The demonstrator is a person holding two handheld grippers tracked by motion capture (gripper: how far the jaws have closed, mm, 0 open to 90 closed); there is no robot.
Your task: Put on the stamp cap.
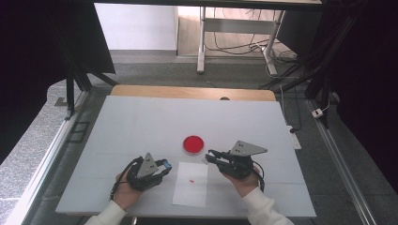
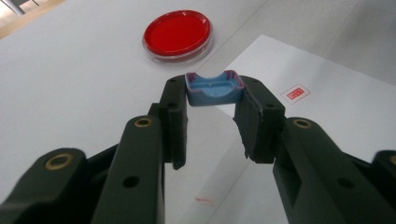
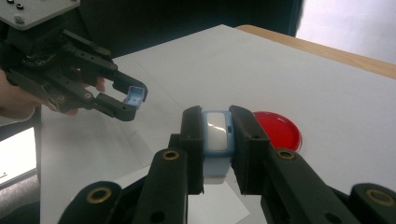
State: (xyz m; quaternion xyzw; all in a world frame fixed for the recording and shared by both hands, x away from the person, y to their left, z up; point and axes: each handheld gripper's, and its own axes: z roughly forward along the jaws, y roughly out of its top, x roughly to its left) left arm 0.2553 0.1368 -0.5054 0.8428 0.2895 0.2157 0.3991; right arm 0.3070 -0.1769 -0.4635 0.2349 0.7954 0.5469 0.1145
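The left gripper (image 2: pixel 214 100) fingers pinch a small blue plastic cap (image 2: pixel 213 87), hollow side up. The right gripper (image 3: pixel 217 135) fingers clamp a blue stamp body with white face (image 3: pixel 217 130). Both hover over the white paper sheet (image 1: pixel 190 184); beyond on the tabletop (image 1: pixel 141 122) sits a round clear dish of red ink (image 1: pixel 193 144).

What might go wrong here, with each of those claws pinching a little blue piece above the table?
The left gripper pinches its blue cap only at the very fingertips, so it may slip out. The blue stamp in the right gripper could smear the white paper. Either hand might bump the red ink dish close by.
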